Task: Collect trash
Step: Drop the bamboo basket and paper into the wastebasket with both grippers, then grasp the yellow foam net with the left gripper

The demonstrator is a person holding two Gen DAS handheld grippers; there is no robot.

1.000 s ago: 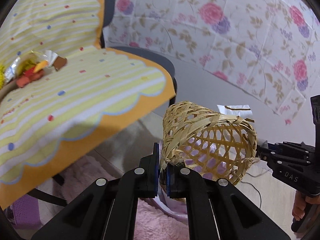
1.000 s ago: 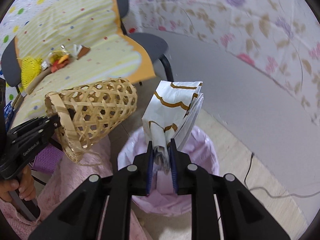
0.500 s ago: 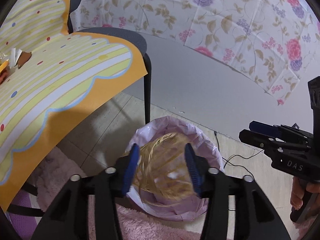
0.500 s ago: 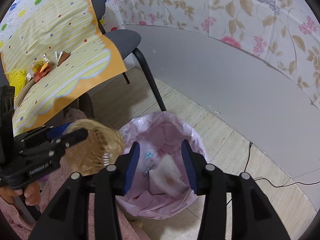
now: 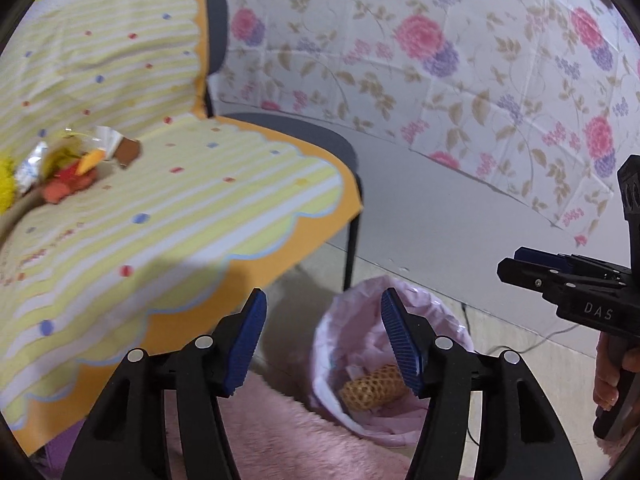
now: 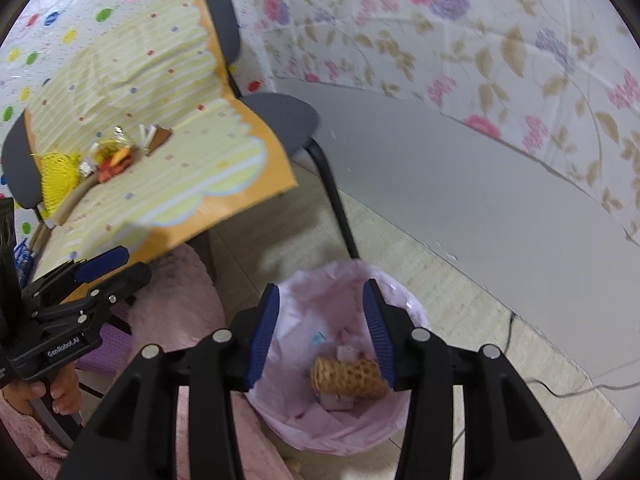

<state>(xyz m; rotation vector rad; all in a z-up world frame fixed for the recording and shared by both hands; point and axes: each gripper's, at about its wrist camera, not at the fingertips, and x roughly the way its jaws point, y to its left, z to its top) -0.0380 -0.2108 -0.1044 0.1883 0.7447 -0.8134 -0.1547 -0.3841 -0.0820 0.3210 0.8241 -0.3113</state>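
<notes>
Several scraps of trash [image 5: 68, 164] are left on the striped cloth [image 5: 192, 216] draped over the chairs at the far left: a yellow net [image 6: 58, 176], crinkled foil wrappers and some orange bits, all lying close together, so I judge the job only partly done. Moving right, my left gripper [image 5: 322, 340] hangs over the edge of the cloth and the floor, its jaws opening with nothing between them. Just beyond it stands the bin with the pink liner [image 5: 348, 312], set on the floor beside the chair leg [image 6: 334, 200]. Inside it lies the woven basket [image 6: 348, 376] on its side, resting on crumpled paper, so that piece is already collected. My right gripper [image 6: 320, 332] hovers directly above the bin mouth, jaws apart and empty. A pink fluffy rug [image 5: 272, 432] lies under both tools. What remains, as I read it, is going back to the cloth for the wrappers and the net.
</notes>
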